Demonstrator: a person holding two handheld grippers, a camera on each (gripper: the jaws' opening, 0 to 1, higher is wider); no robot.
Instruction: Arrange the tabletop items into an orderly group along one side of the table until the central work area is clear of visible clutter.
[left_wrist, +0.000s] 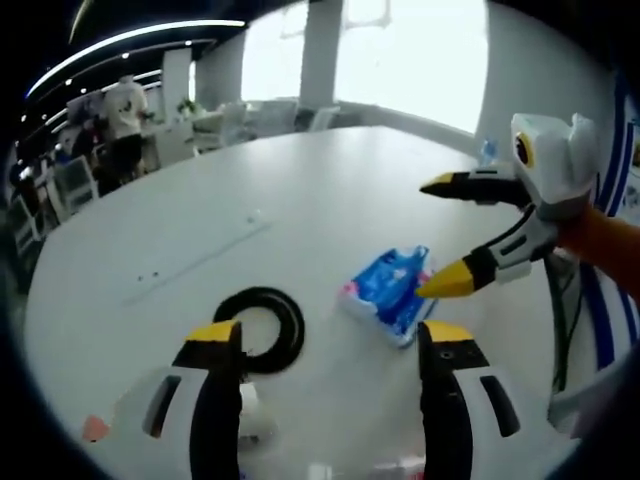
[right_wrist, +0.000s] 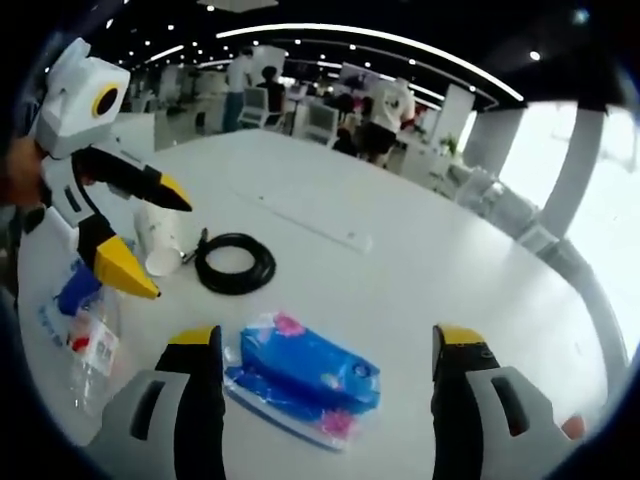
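Going by how things lie, the tidying looks barely begun: the items sit loosely spread on the white tabletop (right_wrist: 420, 270), not yet lined up along one side.

In the right gripper view, starting at the left, the left gripper (right_wrist: 160, 240) reaches in with its yellow-tipped fingers apart and nothing between them. Below it lies a clear plastic bottle (right_wrist: 90, 355) with a blue cap, on its side near the table edge. Just beside the gripper's tips is a white paper cup (right_wrist: 160, 240), tipped over with its mouth facing the black cable coil (right_wrist: 235, 263), which lies close to it. Nearer the camera, the blue tissue pack (right_wrist: 305, 380) lies flat between the right gripper's (right_wrist: 325, 350) own fingers, which stand wide apart and do not touch it.

In the left gripper view, a small orange thing (left_wrist: 95, 428) sits at the left, too blurred to name. The left gripper (left_wrist: 330, 335) shows its fingers spread and empty, with the cable coil (left_wrist: 262, 328) just past its left finger. The tissue pack (left_wrist: 390, 290) lies to the right, and the right gripper (left_wrist: 445, 235) hangs open over it, its lower tip right at the pack's edge.

Everything is left to do: bottle, cup, coil and pack each need moving to one side. The far half of the tabletop is already bare.
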